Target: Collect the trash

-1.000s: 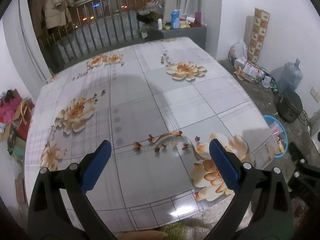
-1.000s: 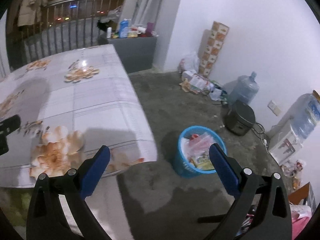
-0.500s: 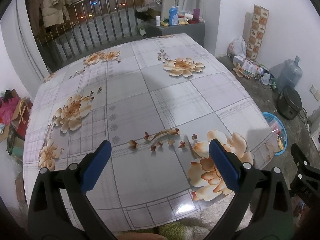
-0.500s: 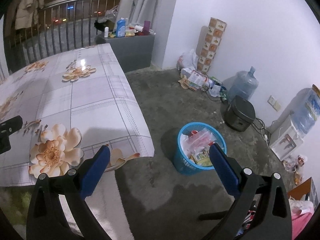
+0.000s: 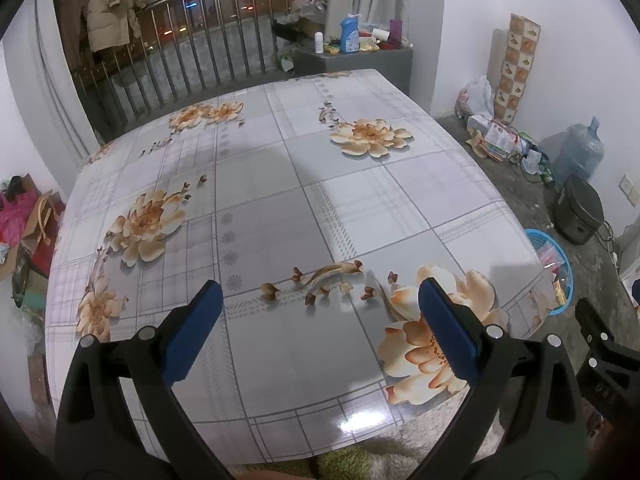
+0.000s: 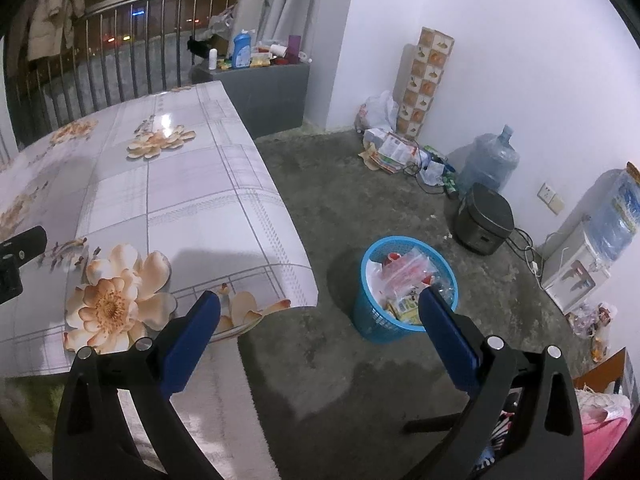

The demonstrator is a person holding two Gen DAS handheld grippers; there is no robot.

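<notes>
A blue plastic basket (image 6: 404, 312) full of wrappers and bags stands on the concrete floor right of the table; its rim also shows in the left wrist view as the basket (image 5: 540, 240) behind the table's right edge. My left gripper (image 5: 318, 294) hovers open over the near part of the flower-patterned table (image 5: 280, 200), with nothing between its blue pads. My right gripper (image 6: 318, 304) is open too, held above the floor between the table corner (image 6: 280, 272) and the basket, empty. The right gripper's black body (image 5: 604, 360) shows at the lower right of the left wrist view.
A dark rice cooker (image 6: 484, 220), a water bottle (image 6: 488, 164) and scattered papers (image 6: 392, 148) lie along the right wall. A water dispenser (image 6: 580, 264) stands at the far right. A grey cabinet (image 6: 264, 84) with bottles sits behind the table, by a railing.
Both grippers have drawn back and risen slightly, so more of the table and floor shows. Both stay open and empty.
</notes>
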